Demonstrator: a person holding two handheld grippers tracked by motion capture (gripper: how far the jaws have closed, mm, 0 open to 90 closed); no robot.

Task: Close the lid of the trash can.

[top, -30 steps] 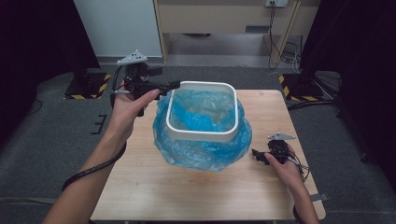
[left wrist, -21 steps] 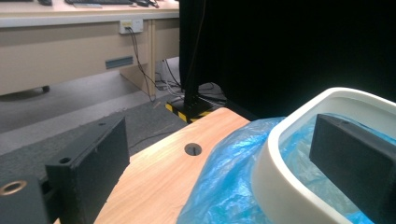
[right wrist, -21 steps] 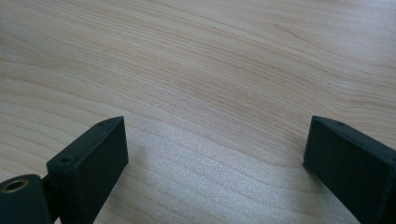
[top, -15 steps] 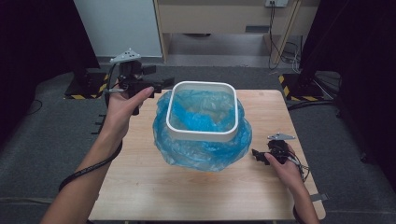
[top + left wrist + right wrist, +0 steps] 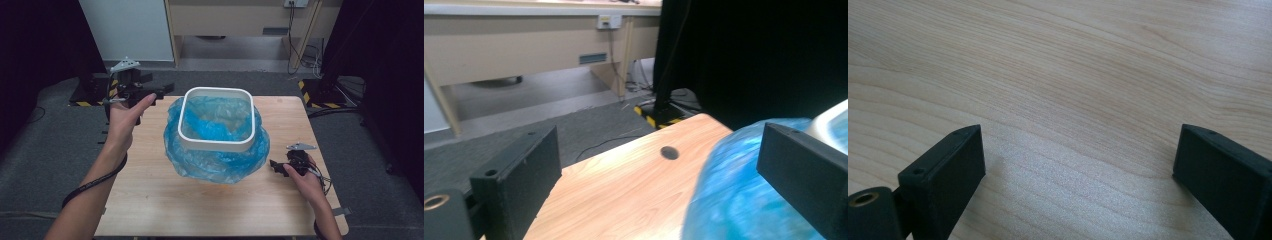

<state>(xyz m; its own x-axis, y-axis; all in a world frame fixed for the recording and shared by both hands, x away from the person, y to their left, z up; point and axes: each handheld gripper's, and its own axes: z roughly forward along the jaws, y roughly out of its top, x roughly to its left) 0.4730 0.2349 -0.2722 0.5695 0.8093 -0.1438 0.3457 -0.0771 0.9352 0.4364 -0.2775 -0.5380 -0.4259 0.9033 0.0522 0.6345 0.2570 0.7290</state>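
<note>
High view: left gripper point(image 5: 162, 91) has drawn back from the white square-rimmed bin point(image 5: 216, 120), now off the table's point(image 5: 150, 200) far-left corner. Glossy, crinkled blue bag point(image 5: 215, 160) overhangs the centred bin. Right gripper point(image 5: 276, 166) near right edge.
Left gripper view: jaws wide apart, empty; blue bag point(image 5: 734, 200) blurred.
Right gripper view: jaws wide, empty, above pale woodgrain.

Bare forearms, a black cable looped at the left wrist, each tool black with flat screw-holed jaws
</note>
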